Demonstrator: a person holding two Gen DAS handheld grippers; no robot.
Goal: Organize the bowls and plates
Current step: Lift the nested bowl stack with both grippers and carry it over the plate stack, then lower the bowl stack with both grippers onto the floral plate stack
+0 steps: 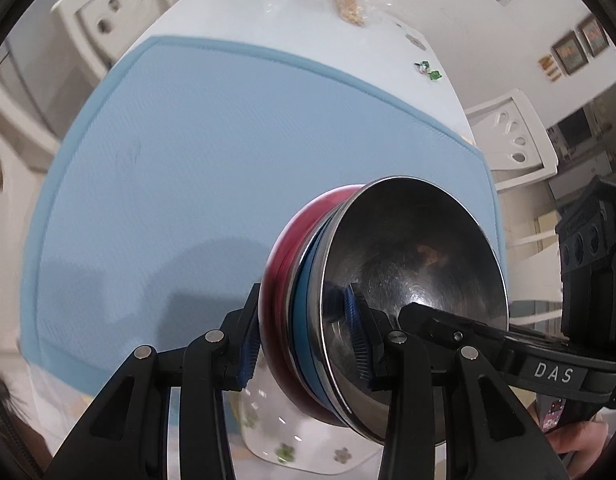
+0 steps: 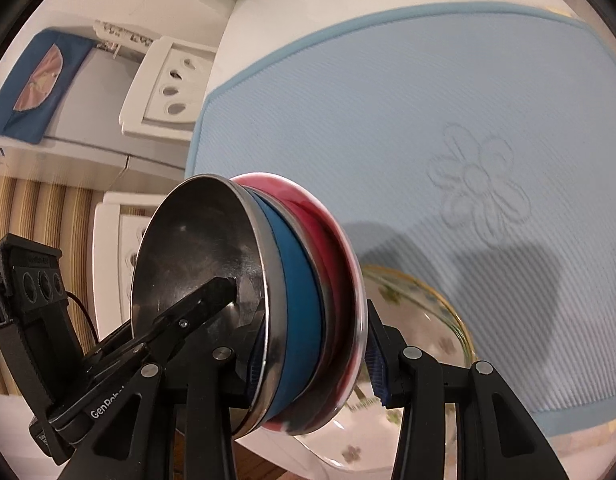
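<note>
A nested stack of bowls [image 1: 348,304] is held on edge above the blue mat [image 1: 207,160]: a steel bowl [image 1: 420,280] inside, a blue one [image 1: 303,320], a red one [image 1: 283,264] outside. My left gripper [image 1: 303,340] is shut on the stack's rim, one finger inside the steel bowl. My right gripper [image 2: 312,360] is shut on the same stack [image 2: 291,300] from the opposite side; its finger shows inside the bowl in the left view [image 1: 468,328]. A floral plate [image 2: 420,312] lies beneath, partly hidden.
The blue mat [image 2: 428,120] covers a white table [image 1: 308,20]. White chairs [image 1: 107,12] stand around it. Candies [image 1: 548,72] and food items [image 1: 348,4] sit at the far end. A floral white dish [image 1: 291,420] lies at the table's near edge.
</note>
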